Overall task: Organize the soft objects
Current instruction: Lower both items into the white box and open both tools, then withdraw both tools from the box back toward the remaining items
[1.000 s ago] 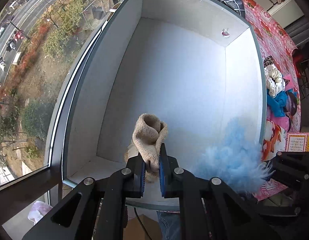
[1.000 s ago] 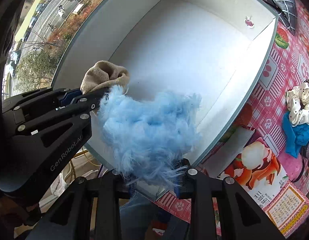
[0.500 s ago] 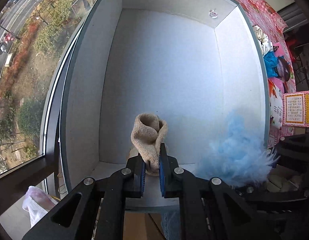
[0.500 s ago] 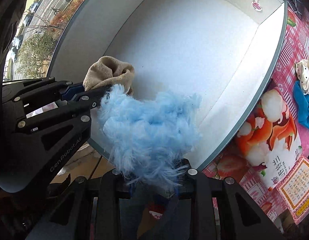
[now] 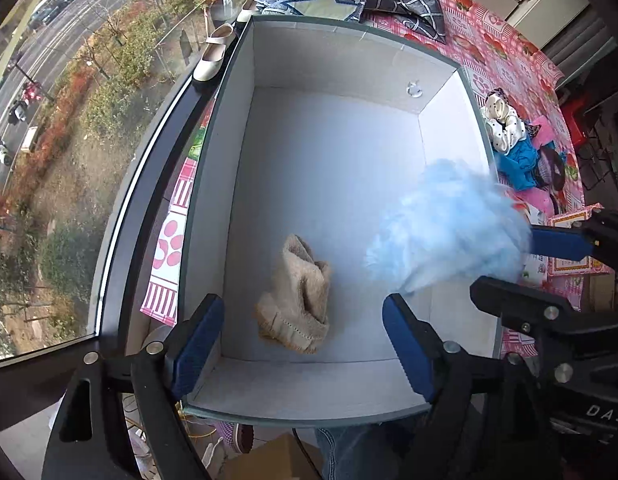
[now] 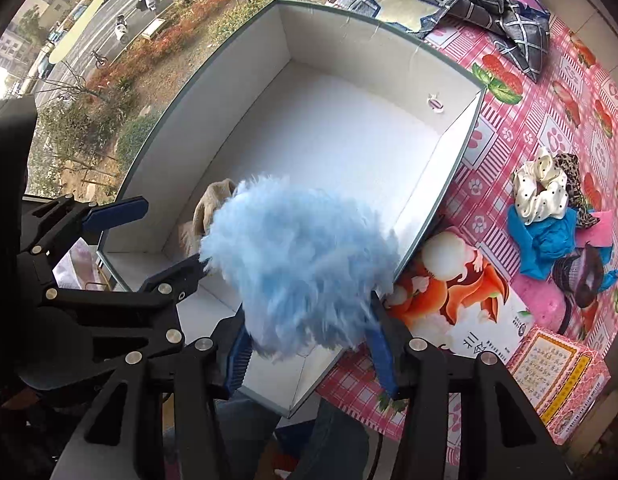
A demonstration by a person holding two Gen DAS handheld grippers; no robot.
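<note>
**Sock dropped, fluff mid-release**

The left gripper [image 5: 297,344], jaws just spread wide and empty, hangs over the beige sock [image 5: 299,300] lying inside the white box [image 5: 237,160]. The right gripper [image 6: 309,344], jaws just parting, loosely brackets the blue fluffy pom-pom [image 6: 301,264] at the box's right wall; clinging fibres could drag it outside.

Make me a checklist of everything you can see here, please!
Surface: pink patterned tablecloth.
Job's things: beige sock lying in the white box; blue fluffy thing between the right pads.
Clutter: pile of scrunchies, plaid cloth, printed boxes.
Grippers: left gripper open, just released the sock; right gripper has been opening, fluff not yet dropped.
Cables: one below the box edge.
Surroundings: window onto street.
</note>
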